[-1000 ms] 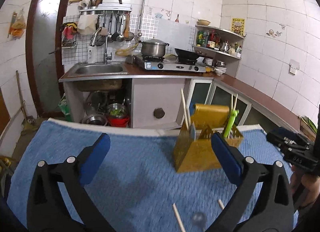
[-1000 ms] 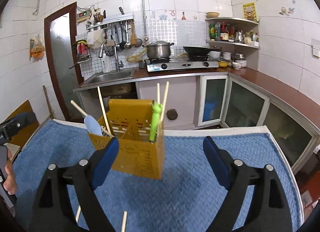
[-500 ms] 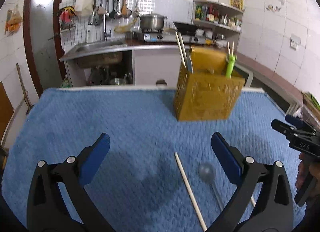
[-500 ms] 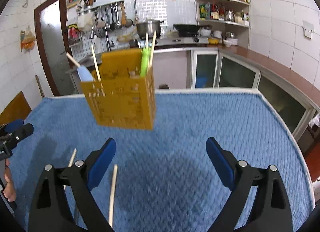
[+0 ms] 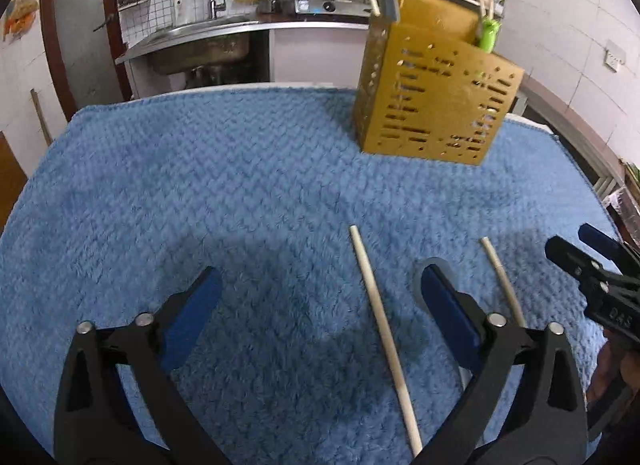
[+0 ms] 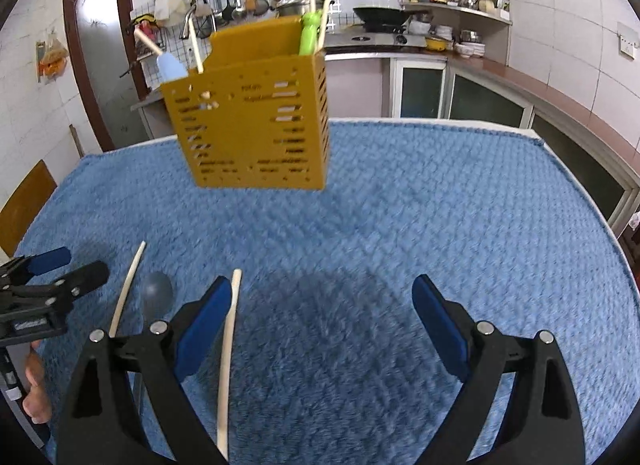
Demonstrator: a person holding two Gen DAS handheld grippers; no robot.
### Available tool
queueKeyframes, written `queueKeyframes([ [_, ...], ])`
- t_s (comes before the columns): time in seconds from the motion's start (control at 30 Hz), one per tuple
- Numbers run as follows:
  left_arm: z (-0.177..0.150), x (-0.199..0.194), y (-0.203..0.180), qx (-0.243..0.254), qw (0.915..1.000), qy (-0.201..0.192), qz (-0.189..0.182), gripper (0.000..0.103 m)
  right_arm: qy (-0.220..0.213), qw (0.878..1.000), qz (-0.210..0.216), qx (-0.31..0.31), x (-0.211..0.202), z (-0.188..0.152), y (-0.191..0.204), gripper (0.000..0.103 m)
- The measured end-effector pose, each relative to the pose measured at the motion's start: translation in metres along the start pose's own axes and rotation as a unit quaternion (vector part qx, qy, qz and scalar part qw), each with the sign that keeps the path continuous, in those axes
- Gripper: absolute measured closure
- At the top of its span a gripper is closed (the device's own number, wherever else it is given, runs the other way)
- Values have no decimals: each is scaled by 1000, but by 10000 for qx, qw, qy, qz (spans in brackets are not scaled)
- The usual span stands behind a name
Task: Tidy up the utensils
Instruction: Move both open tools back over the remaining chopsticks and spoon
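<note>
Lying on the blue towel (image 5: pixel 200 185) that covers the worktop, two pale chopsticks (image 5: pixel 384 337) (image 5: pixel 502 277) run lengthwise away from the cameras toward the yellow utensil holder (image 5: pixel 432 105), which stands upright farther back with other utensils in it. Left tongs (image 5: pixel 320 293) are spread wide but closing, one chopstick lying between the pads, untouched. Right tongs (image 6: pixel 322 301) gape open and empty, a chopstick just beside the left pad.

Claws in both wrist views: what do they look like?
Both are alike: the left claw and right claw have black plastic scissor-style arms with silver rivets and blue pads. White lettering marks the right claw's body where it shows in the left view.
</note>
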State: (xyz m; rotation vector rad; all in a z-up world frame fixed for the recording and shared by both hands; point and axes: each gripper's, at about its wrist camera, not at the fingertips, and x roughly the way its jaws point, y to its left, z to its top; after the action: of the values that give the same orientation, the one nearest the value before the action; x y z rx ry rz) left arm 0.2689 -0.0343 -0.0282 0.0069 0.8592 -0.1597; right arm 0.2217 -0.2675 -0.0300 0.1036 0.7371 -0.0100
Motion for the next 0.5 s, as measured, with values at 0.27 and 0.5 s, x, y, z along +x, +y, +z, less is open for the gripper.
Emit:
queueKeyframes([
  [0.27, 6, 14, 0, -141, 9992, 331, -187, 49, 362, 9992, 162, -62, 16, -6, 17, 30],
  [0.5, 8, 29, -13, -1, 9977, 656, -147, 69, 641, 9970, 430, -33, 26, -2, 31, 60],
])
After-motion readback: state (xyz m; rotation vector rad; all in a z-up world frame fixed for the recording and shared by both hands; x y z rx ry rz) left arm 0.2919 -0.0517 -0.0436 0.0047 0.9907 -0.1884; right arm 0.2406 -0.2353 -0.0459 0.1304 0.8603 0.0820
